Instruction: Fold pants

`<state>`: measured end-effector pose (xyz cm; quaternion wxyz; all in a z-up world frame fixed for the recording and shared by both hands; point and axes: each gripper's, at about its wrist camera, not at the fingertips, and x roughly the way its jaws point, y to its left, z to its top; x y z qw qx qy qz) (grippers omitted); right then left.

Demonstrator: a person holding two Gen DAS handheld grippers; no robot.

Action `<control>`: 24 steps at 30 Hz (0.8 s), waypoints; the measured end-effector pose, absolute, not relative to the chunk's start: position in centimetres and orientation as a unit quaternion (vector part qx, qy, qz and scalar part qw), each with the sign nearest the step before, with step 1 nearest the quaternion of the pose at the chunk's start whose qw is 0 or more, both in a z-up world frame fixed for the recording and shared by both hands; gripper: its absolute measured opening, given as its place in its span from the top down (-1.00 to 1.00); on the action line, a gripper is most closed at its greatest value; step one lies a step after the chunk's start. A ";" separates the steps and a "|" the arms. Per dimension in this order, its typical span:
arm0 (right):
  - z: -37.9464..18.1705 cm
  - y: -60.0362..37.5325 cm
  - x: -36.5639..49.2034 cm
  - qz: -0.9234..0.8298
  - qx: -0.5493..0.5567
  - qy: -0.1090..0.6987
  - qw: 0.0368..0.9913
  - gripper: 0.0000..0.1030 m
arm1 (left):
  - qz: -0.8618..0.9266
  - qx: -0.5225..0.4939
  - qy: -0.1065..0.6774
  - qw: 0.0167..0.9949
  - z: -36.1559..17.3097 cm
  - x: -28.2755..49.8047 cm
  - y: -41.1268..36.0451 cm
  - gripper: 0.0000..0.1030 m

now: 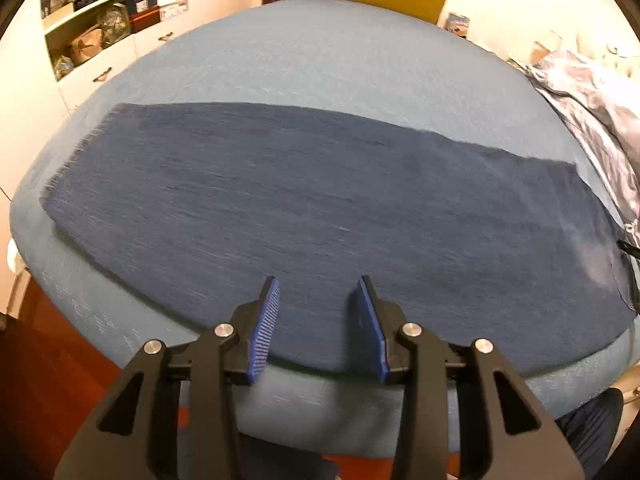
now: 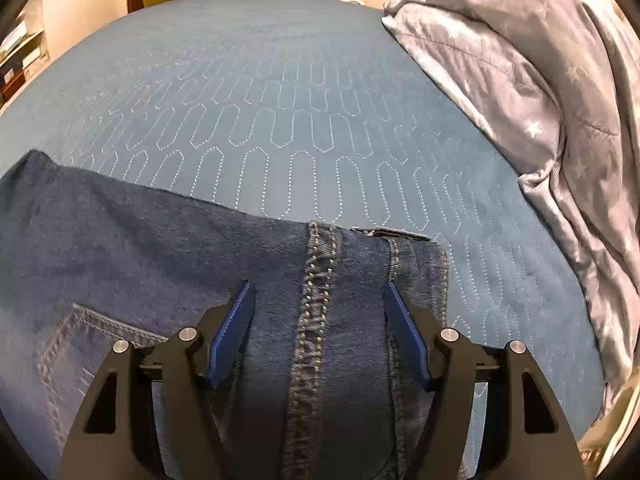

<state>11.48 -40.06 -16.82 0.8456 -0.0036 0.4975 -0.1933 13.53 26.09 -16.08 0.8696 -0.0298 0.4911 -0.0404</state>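
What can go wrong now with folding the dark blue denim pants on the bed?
1. The right gripper straddles the thick stitched seam of the dark blue denim pants; its open jaws may catch only the top layer.
2. The left gripper hovers open over the near edge; the pants could slide off the blue quilted bedcover.

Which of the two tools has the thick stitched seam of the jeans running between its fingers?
The right tool: its open fingers straddle the jeans' double-stitched seam near the waistband. The left tool hangs over plain denim with no seam.
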 end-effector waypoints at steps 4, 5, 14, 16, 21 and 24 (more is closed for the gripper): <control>-17.6 -40.5 11.5 -0.220 0.002 0.497 0.839 -0.44 | 0.013 -0.008 0.483 0.875 -15.6 15.7 29.0 0.15; -17.8 -40.8 11.5 -0.222 0.013 0.498 0.838 -0.51 | 0.015 0.003 0.475 0.880 -15.2 16.3 29.2 0.15; -13.8 -38.2 11.1 -0.276 -0.006 0.460 0.844 -0.37 | -0.117 0.054 0.442 0.888 -14.3 23.1 22.9 0.15; -10.3 -34.1 11.0 -0.220 0.010 0.425 0.878 -0.37 | -0.132 0.071 0.452 0.879 -15.5 24.6 21.8 0.15; -7.2 -16.9 14.4 0.085 0.032 0.397 0.913 -0.33 | -0.124 0.060 0.448 0.883 -16.7 27.1 23.1 0.10; -9.7 -8.2 18.4 0.192 0.031 0.412 0.890 -0.14 | -0.096 0.063 0.438 0.891 -17.2 27.3 23.6 0.10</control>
